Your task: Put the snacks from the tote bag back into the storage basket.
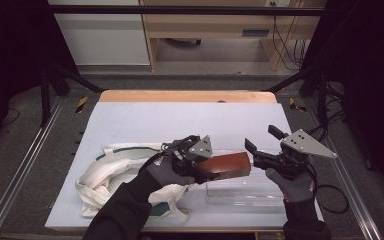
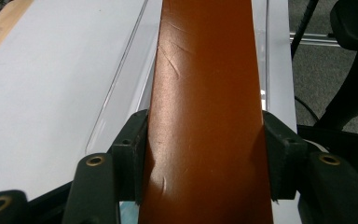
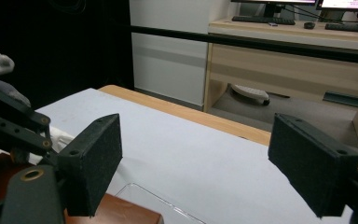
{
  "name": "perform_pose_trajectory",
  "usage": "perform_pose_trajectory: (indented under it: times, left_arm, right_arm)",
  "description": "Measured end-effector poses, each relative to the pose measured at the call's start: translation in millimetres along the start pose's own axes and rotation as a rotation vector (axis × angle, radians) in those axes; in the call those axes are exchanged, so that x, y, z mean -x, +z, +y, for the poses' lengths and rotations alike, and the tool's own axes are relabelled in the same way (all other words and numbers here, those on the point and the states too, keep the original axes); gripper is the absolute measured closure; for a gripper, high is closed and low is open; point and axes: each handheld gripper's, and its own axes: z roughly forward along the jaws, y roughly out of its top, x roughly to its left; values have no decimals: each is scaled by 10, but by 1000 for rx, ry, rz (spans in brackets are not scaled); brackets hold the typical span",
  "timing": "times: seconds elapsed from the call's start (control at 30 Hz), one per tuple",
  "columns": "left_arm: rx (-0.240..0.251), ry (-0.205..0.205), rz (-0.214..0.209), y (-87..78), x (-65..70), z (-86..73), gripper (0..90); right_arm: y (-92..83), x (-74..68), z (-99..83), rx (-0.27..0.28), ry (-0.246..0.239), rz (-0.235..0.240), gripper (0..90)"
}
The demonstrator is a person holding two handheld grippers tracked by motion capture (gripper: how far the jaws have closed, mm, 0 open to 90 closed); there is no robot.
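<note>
High view. Left gripper (image 1: 207, 167) clamps one end of a brown leather case (image 1: 225, 165), a flat oblong item, held level above the worktop (image 1: 145, 120). The case's free end points toward 3 o'clock, hanging over a clear plastic tray (image 1: 240, 192) that lies flat near the front edge at about 5 o'clock. Likely reason for the level hold: the case is being brought over the tray, or handed across. Right gripper (image 1: 260, 145) sits just past the free end, jaws spread, nothing between them. A white cloth bag with green trim (image 1: 110, 175) lies crumpled at 8 o'clock, under the left forearm, touching neither tray nor case.

Left gripper view. The case (image 2: 205, 112) runs straight up the frame toward 12 o'clock, both black pads pressed on its long edges, a grip across the width that keeps it from swinging. The tray's clear rim (image 2: 121, 88) shows beneath, at 10 o'clock of the case.

Right gripper view. The jaws stand wide apart, empty, with bare worktop (image 3: 177, 154) between them. The case's corner (image 3: 121, 212) sits low at 7 o'clock, beside the near pad but apart from it. The tray edge (image 3: 168, 200) lies just under it. The left gripper's linkage (image 3: 14, 126) shows at 9 o'clock.
</note>
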Motion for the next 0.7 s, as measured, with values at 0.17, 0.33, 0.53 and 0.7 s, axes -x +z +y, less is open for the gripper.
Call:
perform_pose_trajectory:
  times: [0.17, 0.33, 0.53, 0.7]
  left_arm:
    - [14, 4, -22, 117, 32, 61, 426]
    - [5, 10, -32, 224, 60, 101, 426]
    - [-17, 20, -39, 378, 87, 147, 427]
    - [-24, 24, -49, 484, 85, 185, 426]
  right_arm:
    - [13, 27, -7, -7, -6, -9, 179]
    - [36, 101, -38, -15, 5, -28, 181]
    - [63, 150, -58, -30, 0, -35, 177]
    - [71, 154, -56, -34, -26, -36, 169]
